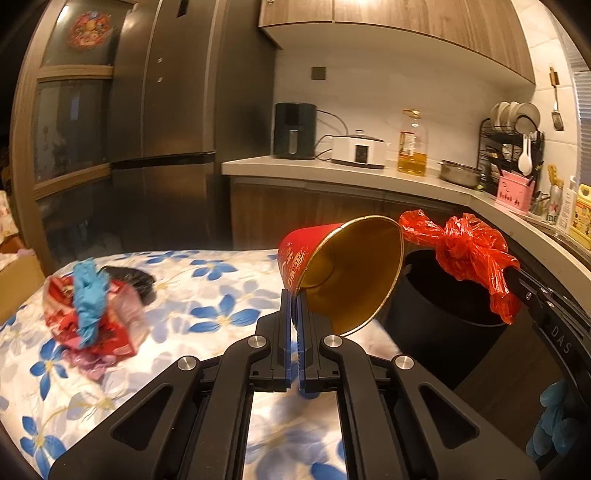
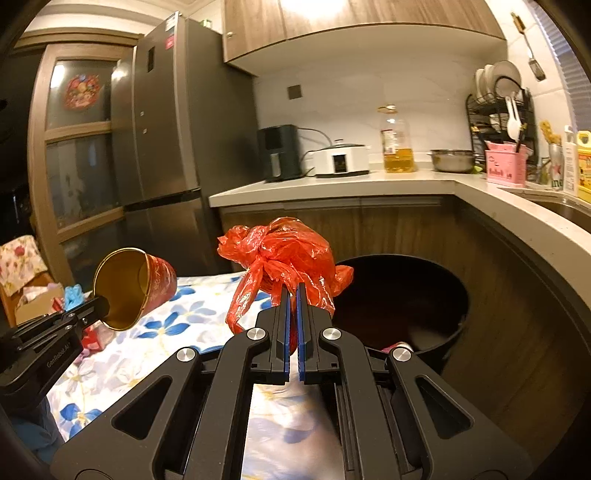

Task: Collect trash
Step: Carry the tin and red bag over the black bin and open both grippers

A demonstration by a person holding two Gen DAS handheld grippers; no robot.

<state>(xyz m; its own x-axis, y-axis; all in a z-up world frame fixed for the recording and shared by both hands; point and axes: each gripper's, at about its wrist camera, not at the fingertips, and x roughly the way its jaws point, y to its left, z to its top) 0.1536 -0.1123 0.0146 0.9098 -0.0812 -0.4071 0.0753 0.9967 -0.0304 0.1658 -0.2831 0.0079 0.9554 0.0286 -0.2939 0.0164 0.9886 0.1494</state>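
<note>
My left tool (image 1: 295,295): matte black frame, two angled linkage arms with triangular cut-outs, four round silver screw heads across the links. Finger pads (image 1: 284,321) blue, ribbed on the inner faces. My right tool (image 2: 293,291): same build, same blue pads (image 2: 301,325). White lettering "GenRobot.AI" shows on the left tool's black side; "DAS" on the right tool's side. Blue glove (image 1: 554,421) worn on my right hand.

Dim, warm-lit kitchen — steel fridge (image 2: 162,122), wooden cabinets (image 1: 424,33), pale L-shaped counter (image 2: 369,182), white tiled wall (image 1: 369,96).
</note>
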